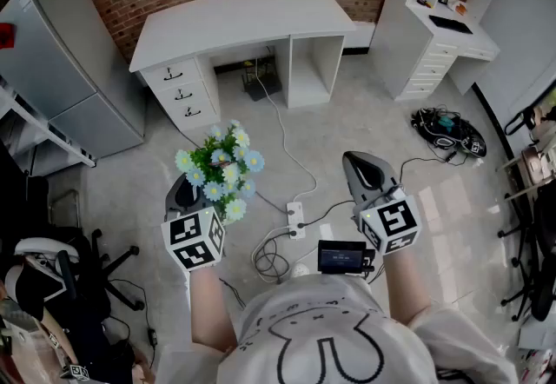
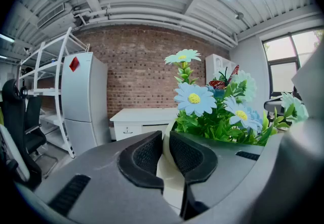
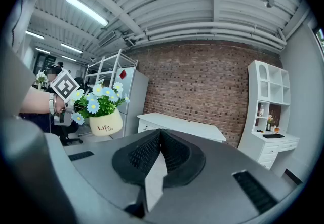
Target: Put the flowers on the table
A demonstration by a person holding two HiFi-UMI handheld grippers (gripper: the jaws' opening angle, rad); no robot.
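Observation:
A pot of blue and white daisies (image 1: 221, 169) is held in the air above the floor by my left gripper (image 1: 184, 193). In the left gripper view the jaws clamp the pot's cream rim (image 2: 166, 159), with the flowers (image 2: 212, 109) rising to the right. The right gripper view shows the same flower pot (image 3: 105, 121) at the left, marked "Life". My right gripper (image 1: 369, 172) is shut and holds nothing. The white table (image 1: 243, 19) stands ahead against the brick wall, its top bare.
A grey fridge (image 1: 61, 61) stands left of the table and a white shelf unit (image 1: 447, 0) right of it. A power strip (image 1: 295, 217) and cables lie on the floor between the grippers. An office chair (image 1: 52, 274) is at lower left.

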